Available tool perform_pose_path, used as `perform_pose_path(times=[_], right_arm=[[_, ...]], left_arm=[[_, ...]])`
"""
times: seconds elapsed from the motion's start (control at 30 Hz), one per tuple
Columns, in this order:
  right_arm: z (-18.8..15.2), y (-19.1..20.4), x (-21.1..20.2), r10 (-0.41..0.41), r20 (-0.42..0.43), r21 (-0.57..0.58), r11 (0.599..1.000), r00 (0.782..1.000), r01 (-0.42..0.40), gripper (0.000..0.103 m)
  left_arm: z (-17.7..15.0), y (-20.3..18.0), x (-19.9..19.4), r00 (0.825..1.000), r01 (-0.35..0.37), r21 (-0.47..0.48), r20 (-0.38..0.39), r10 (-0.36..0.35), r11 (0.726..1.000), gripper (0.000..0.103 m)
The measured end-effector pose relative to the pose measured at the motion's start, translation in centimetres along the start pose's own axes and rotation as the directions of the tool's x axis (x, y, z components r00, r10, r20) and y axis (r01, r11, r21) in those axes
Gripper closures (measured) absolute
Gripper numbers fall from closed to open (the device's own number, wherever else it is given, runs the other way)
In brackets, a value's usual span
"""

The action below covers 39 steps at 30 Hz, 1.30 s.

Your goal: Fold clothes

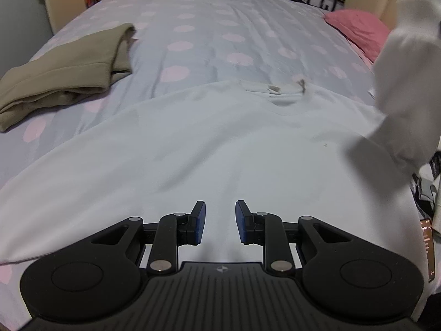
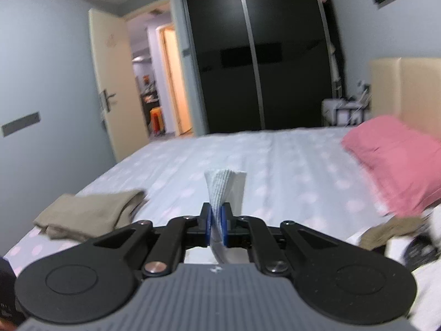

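Note:
A white long-sleeved shirt point(image 1: 215, 149) lies spread flat on the bed, its collar and label toward the far side. My left gripper point(image 1: 220, 222) hovers open just over the shirt's near hem, nothing between its blue pads. One white sleeve point(image 1: 408, 82) is lifted high at the right edge of the left wrist view. In the right wrist view my right gripper point(image 2: 217, 222) is shut on that sleeve's ribbed cuff point(image 2: 224, 190), which sticks up between the pads.
A folded khaki garment point(image 1: 66, 74) rests on the polka-dot bedsheet point(image 1: 209, 35) at the left. A pink pillow point(image 2: 397, 162) leans by the beige headboard point(image 2: 408, 91). More clothes point(image 2: 397, 234) lie heaped at the right. A dark wardrobe and an open door stand beyond the bed.

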State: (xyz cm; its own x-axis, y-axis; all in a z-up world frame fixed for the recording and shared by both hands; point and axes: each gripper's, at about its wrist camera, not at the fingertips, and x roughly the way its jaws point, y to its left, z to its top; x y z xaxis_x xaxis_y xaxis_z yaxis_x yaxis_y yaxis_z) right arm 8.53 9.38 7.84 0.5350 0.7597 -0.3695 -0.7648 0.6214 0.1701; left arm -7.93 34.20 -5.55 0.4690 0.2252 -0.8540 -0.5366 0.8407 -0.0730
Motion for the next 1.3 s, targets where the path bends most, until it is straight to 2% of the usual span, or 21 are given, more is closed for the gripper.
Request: perform_pose_path(times=[0.13,0.27,0.47,0.57,0.6,0.63,0.73,0.83,0.97,1.0,1.1,1.2,1.3], right_arm=[[-4.5,4.1,3.7,0.016,-0.083,-0.015,1.000,0.996,-0.017,0.095],[-9.4,7.1,6.1,0.026,-0.167,-0.046,0.998,0.986,-0.035,0.095],[-15.3,8.5,8.7,0.068,-0.315,-0.040,0.996,0.947,-0.085,0.094],[-17.0,8.5,8.5,0.091,-0.369,-0.033,0.993,0.925,-0.111,0.078],[-17.1,8.3,8.2,0.098,-0.377,-0.039,0.992,0.921,-0.122,0.066],[-17.1,8.0,7.9,0.104,-0.383,-0.046,0.990,0.918,-0.132,0.064],[-17.1,6.6,6.3,0.092,-0.400,-0.104,0.984,0.912,-0.144,0.063],[-16.8,4.2,5.2,0.048,-0.419,-0.149,0.981,0.907,-0.121,0.059],[-16.6,-0.6,3.3,-0.040,-0.443,-0.200,0.978,0.896,-0.056,0.057],[-16.6,-2.0,2.9,-0.063,-0.448,-0.210,0.977,0.892,-0.036,0.057],[-16.8,-6.2,2.0,-0.141,-0.462,-0.233,0.972,0.876,0.033,0.057],[-17.4,-9.9,2.1,-0.218,-0.486,-0.218,0.968,0.846,0.124,0.057],[-18.4,-12.9,2.8,-0.251,-0.497,-0.201,0.965,0.831,0.172,0.057]], left_arm=[[-0.4,1.7,-0.1,1.000,0.004,-0.046,0.005,-0.004,0.999,0.081],[-1.0,2.9,-0.4,0.999,0.044,-0.093,0.006,-0.043,0.995,0.081],[-1.3,2.9,-0.2,0.997,0.077,-0.110,0.000,-0.078,0.991,0.081],[-1.3,2.1,-0.3,0.996,0.085,-0.083,0.007,-0.085,0.993,0.081],[-1.3,1.7,-0.2,0.996,0.088,-0.076,0.009,-0.088,0.993,0.081],[-1.2,1.4,-0.1,0.996,0.089,-0.069,0.008,-0.089,0.994,0.081],[-1.2,0.3,1.0,0.997,0.069,-0.048,-0.013,-0.070,0.996,0.081],[-1.1,-0.7,2.1,0.998,0.050,-0.027,-0.033,-0.051,0.998,0.081],[-1.0,-2.1,3.5,0.998,0.024,0.002,-0.060,-0.024,1.000,0.066],[-1.0,-2.5,3.9,0.998,0.018,0.009,-0.066,-0.017,1.000,0.066],[-1.2,-3.6,5.6,0.994,-0.003,0.038,-0.110,0.007,0.999,0.066],[-1.4,-4.4,7.2,0.988,-0.015,0.054,-0.151,0.022,0.998,0.066],[-1.5,-5.1,8.6,0.982,-0.037,0.074,-0.182,0.050,0.997,0.066]])
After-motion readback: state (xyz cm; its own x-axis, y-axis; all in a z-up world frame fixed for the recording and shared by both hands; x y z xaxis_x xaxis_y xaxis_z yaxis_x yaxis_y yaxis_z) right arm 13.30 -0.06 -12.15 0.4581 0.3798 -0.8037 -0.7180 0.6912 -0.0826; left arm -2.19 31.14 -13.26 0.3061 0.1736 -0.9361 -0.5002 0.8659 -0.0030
